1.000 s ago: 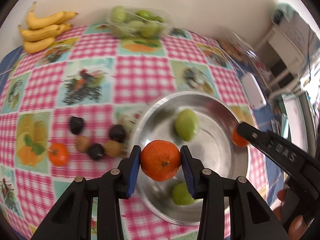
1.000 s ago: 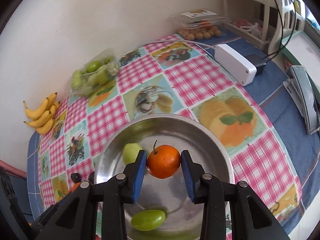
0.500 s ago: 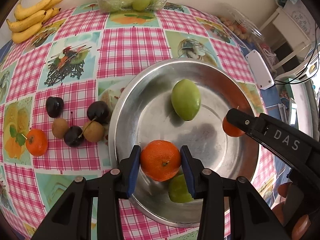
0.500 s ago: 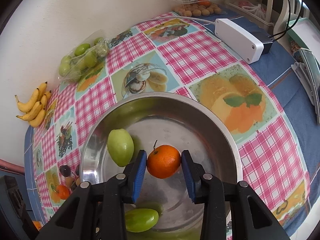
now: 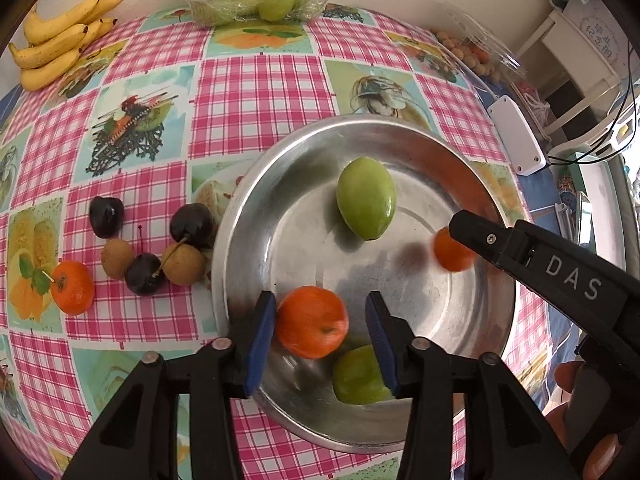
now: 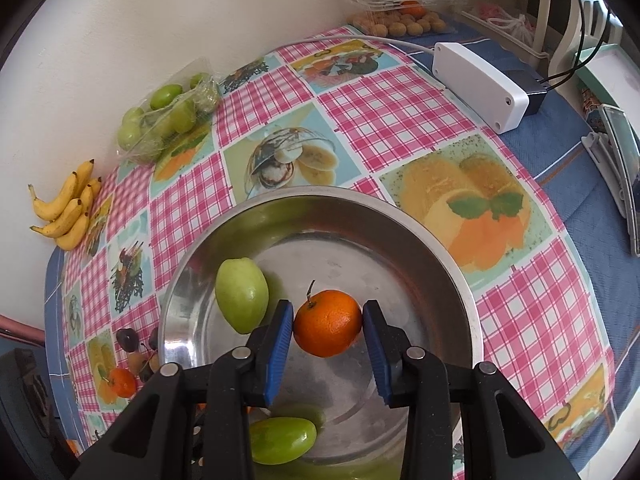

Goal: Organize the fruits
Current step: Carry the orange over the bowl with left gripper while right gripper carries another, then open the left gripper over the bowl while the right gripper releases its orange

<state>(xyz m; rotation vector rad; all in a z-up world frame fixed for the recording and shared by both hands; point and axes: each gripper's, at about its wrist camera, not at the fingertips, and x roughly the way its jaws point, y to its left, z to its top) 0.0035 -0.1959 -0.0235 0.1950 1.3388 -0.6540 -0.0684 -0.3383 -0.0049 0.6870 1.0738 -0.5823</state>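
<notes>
I'm dropping tangerines into the metal bowl [image 5: 400, 132]: left gripper [image 5: 322, 328] jaws opening, its tangerine [image 5: 312, 322] freed over the near rim; right gripper [image 6: 326, 330] pinches its tangerine [image 6: 327, 322] above bowl centre, release next.

A plain cream-white painted wall [image 6: 168, 20] rises directly behind the table, which is covered by a pink-checked cloth with printed fruit panels [image 5: 260, 76] laid over a blue cloth [image 6: 592, 208]. White slatted furniture [image 5: 576, 52] stands beyond the table's far corner. Lighting is soft and even.
</notes>
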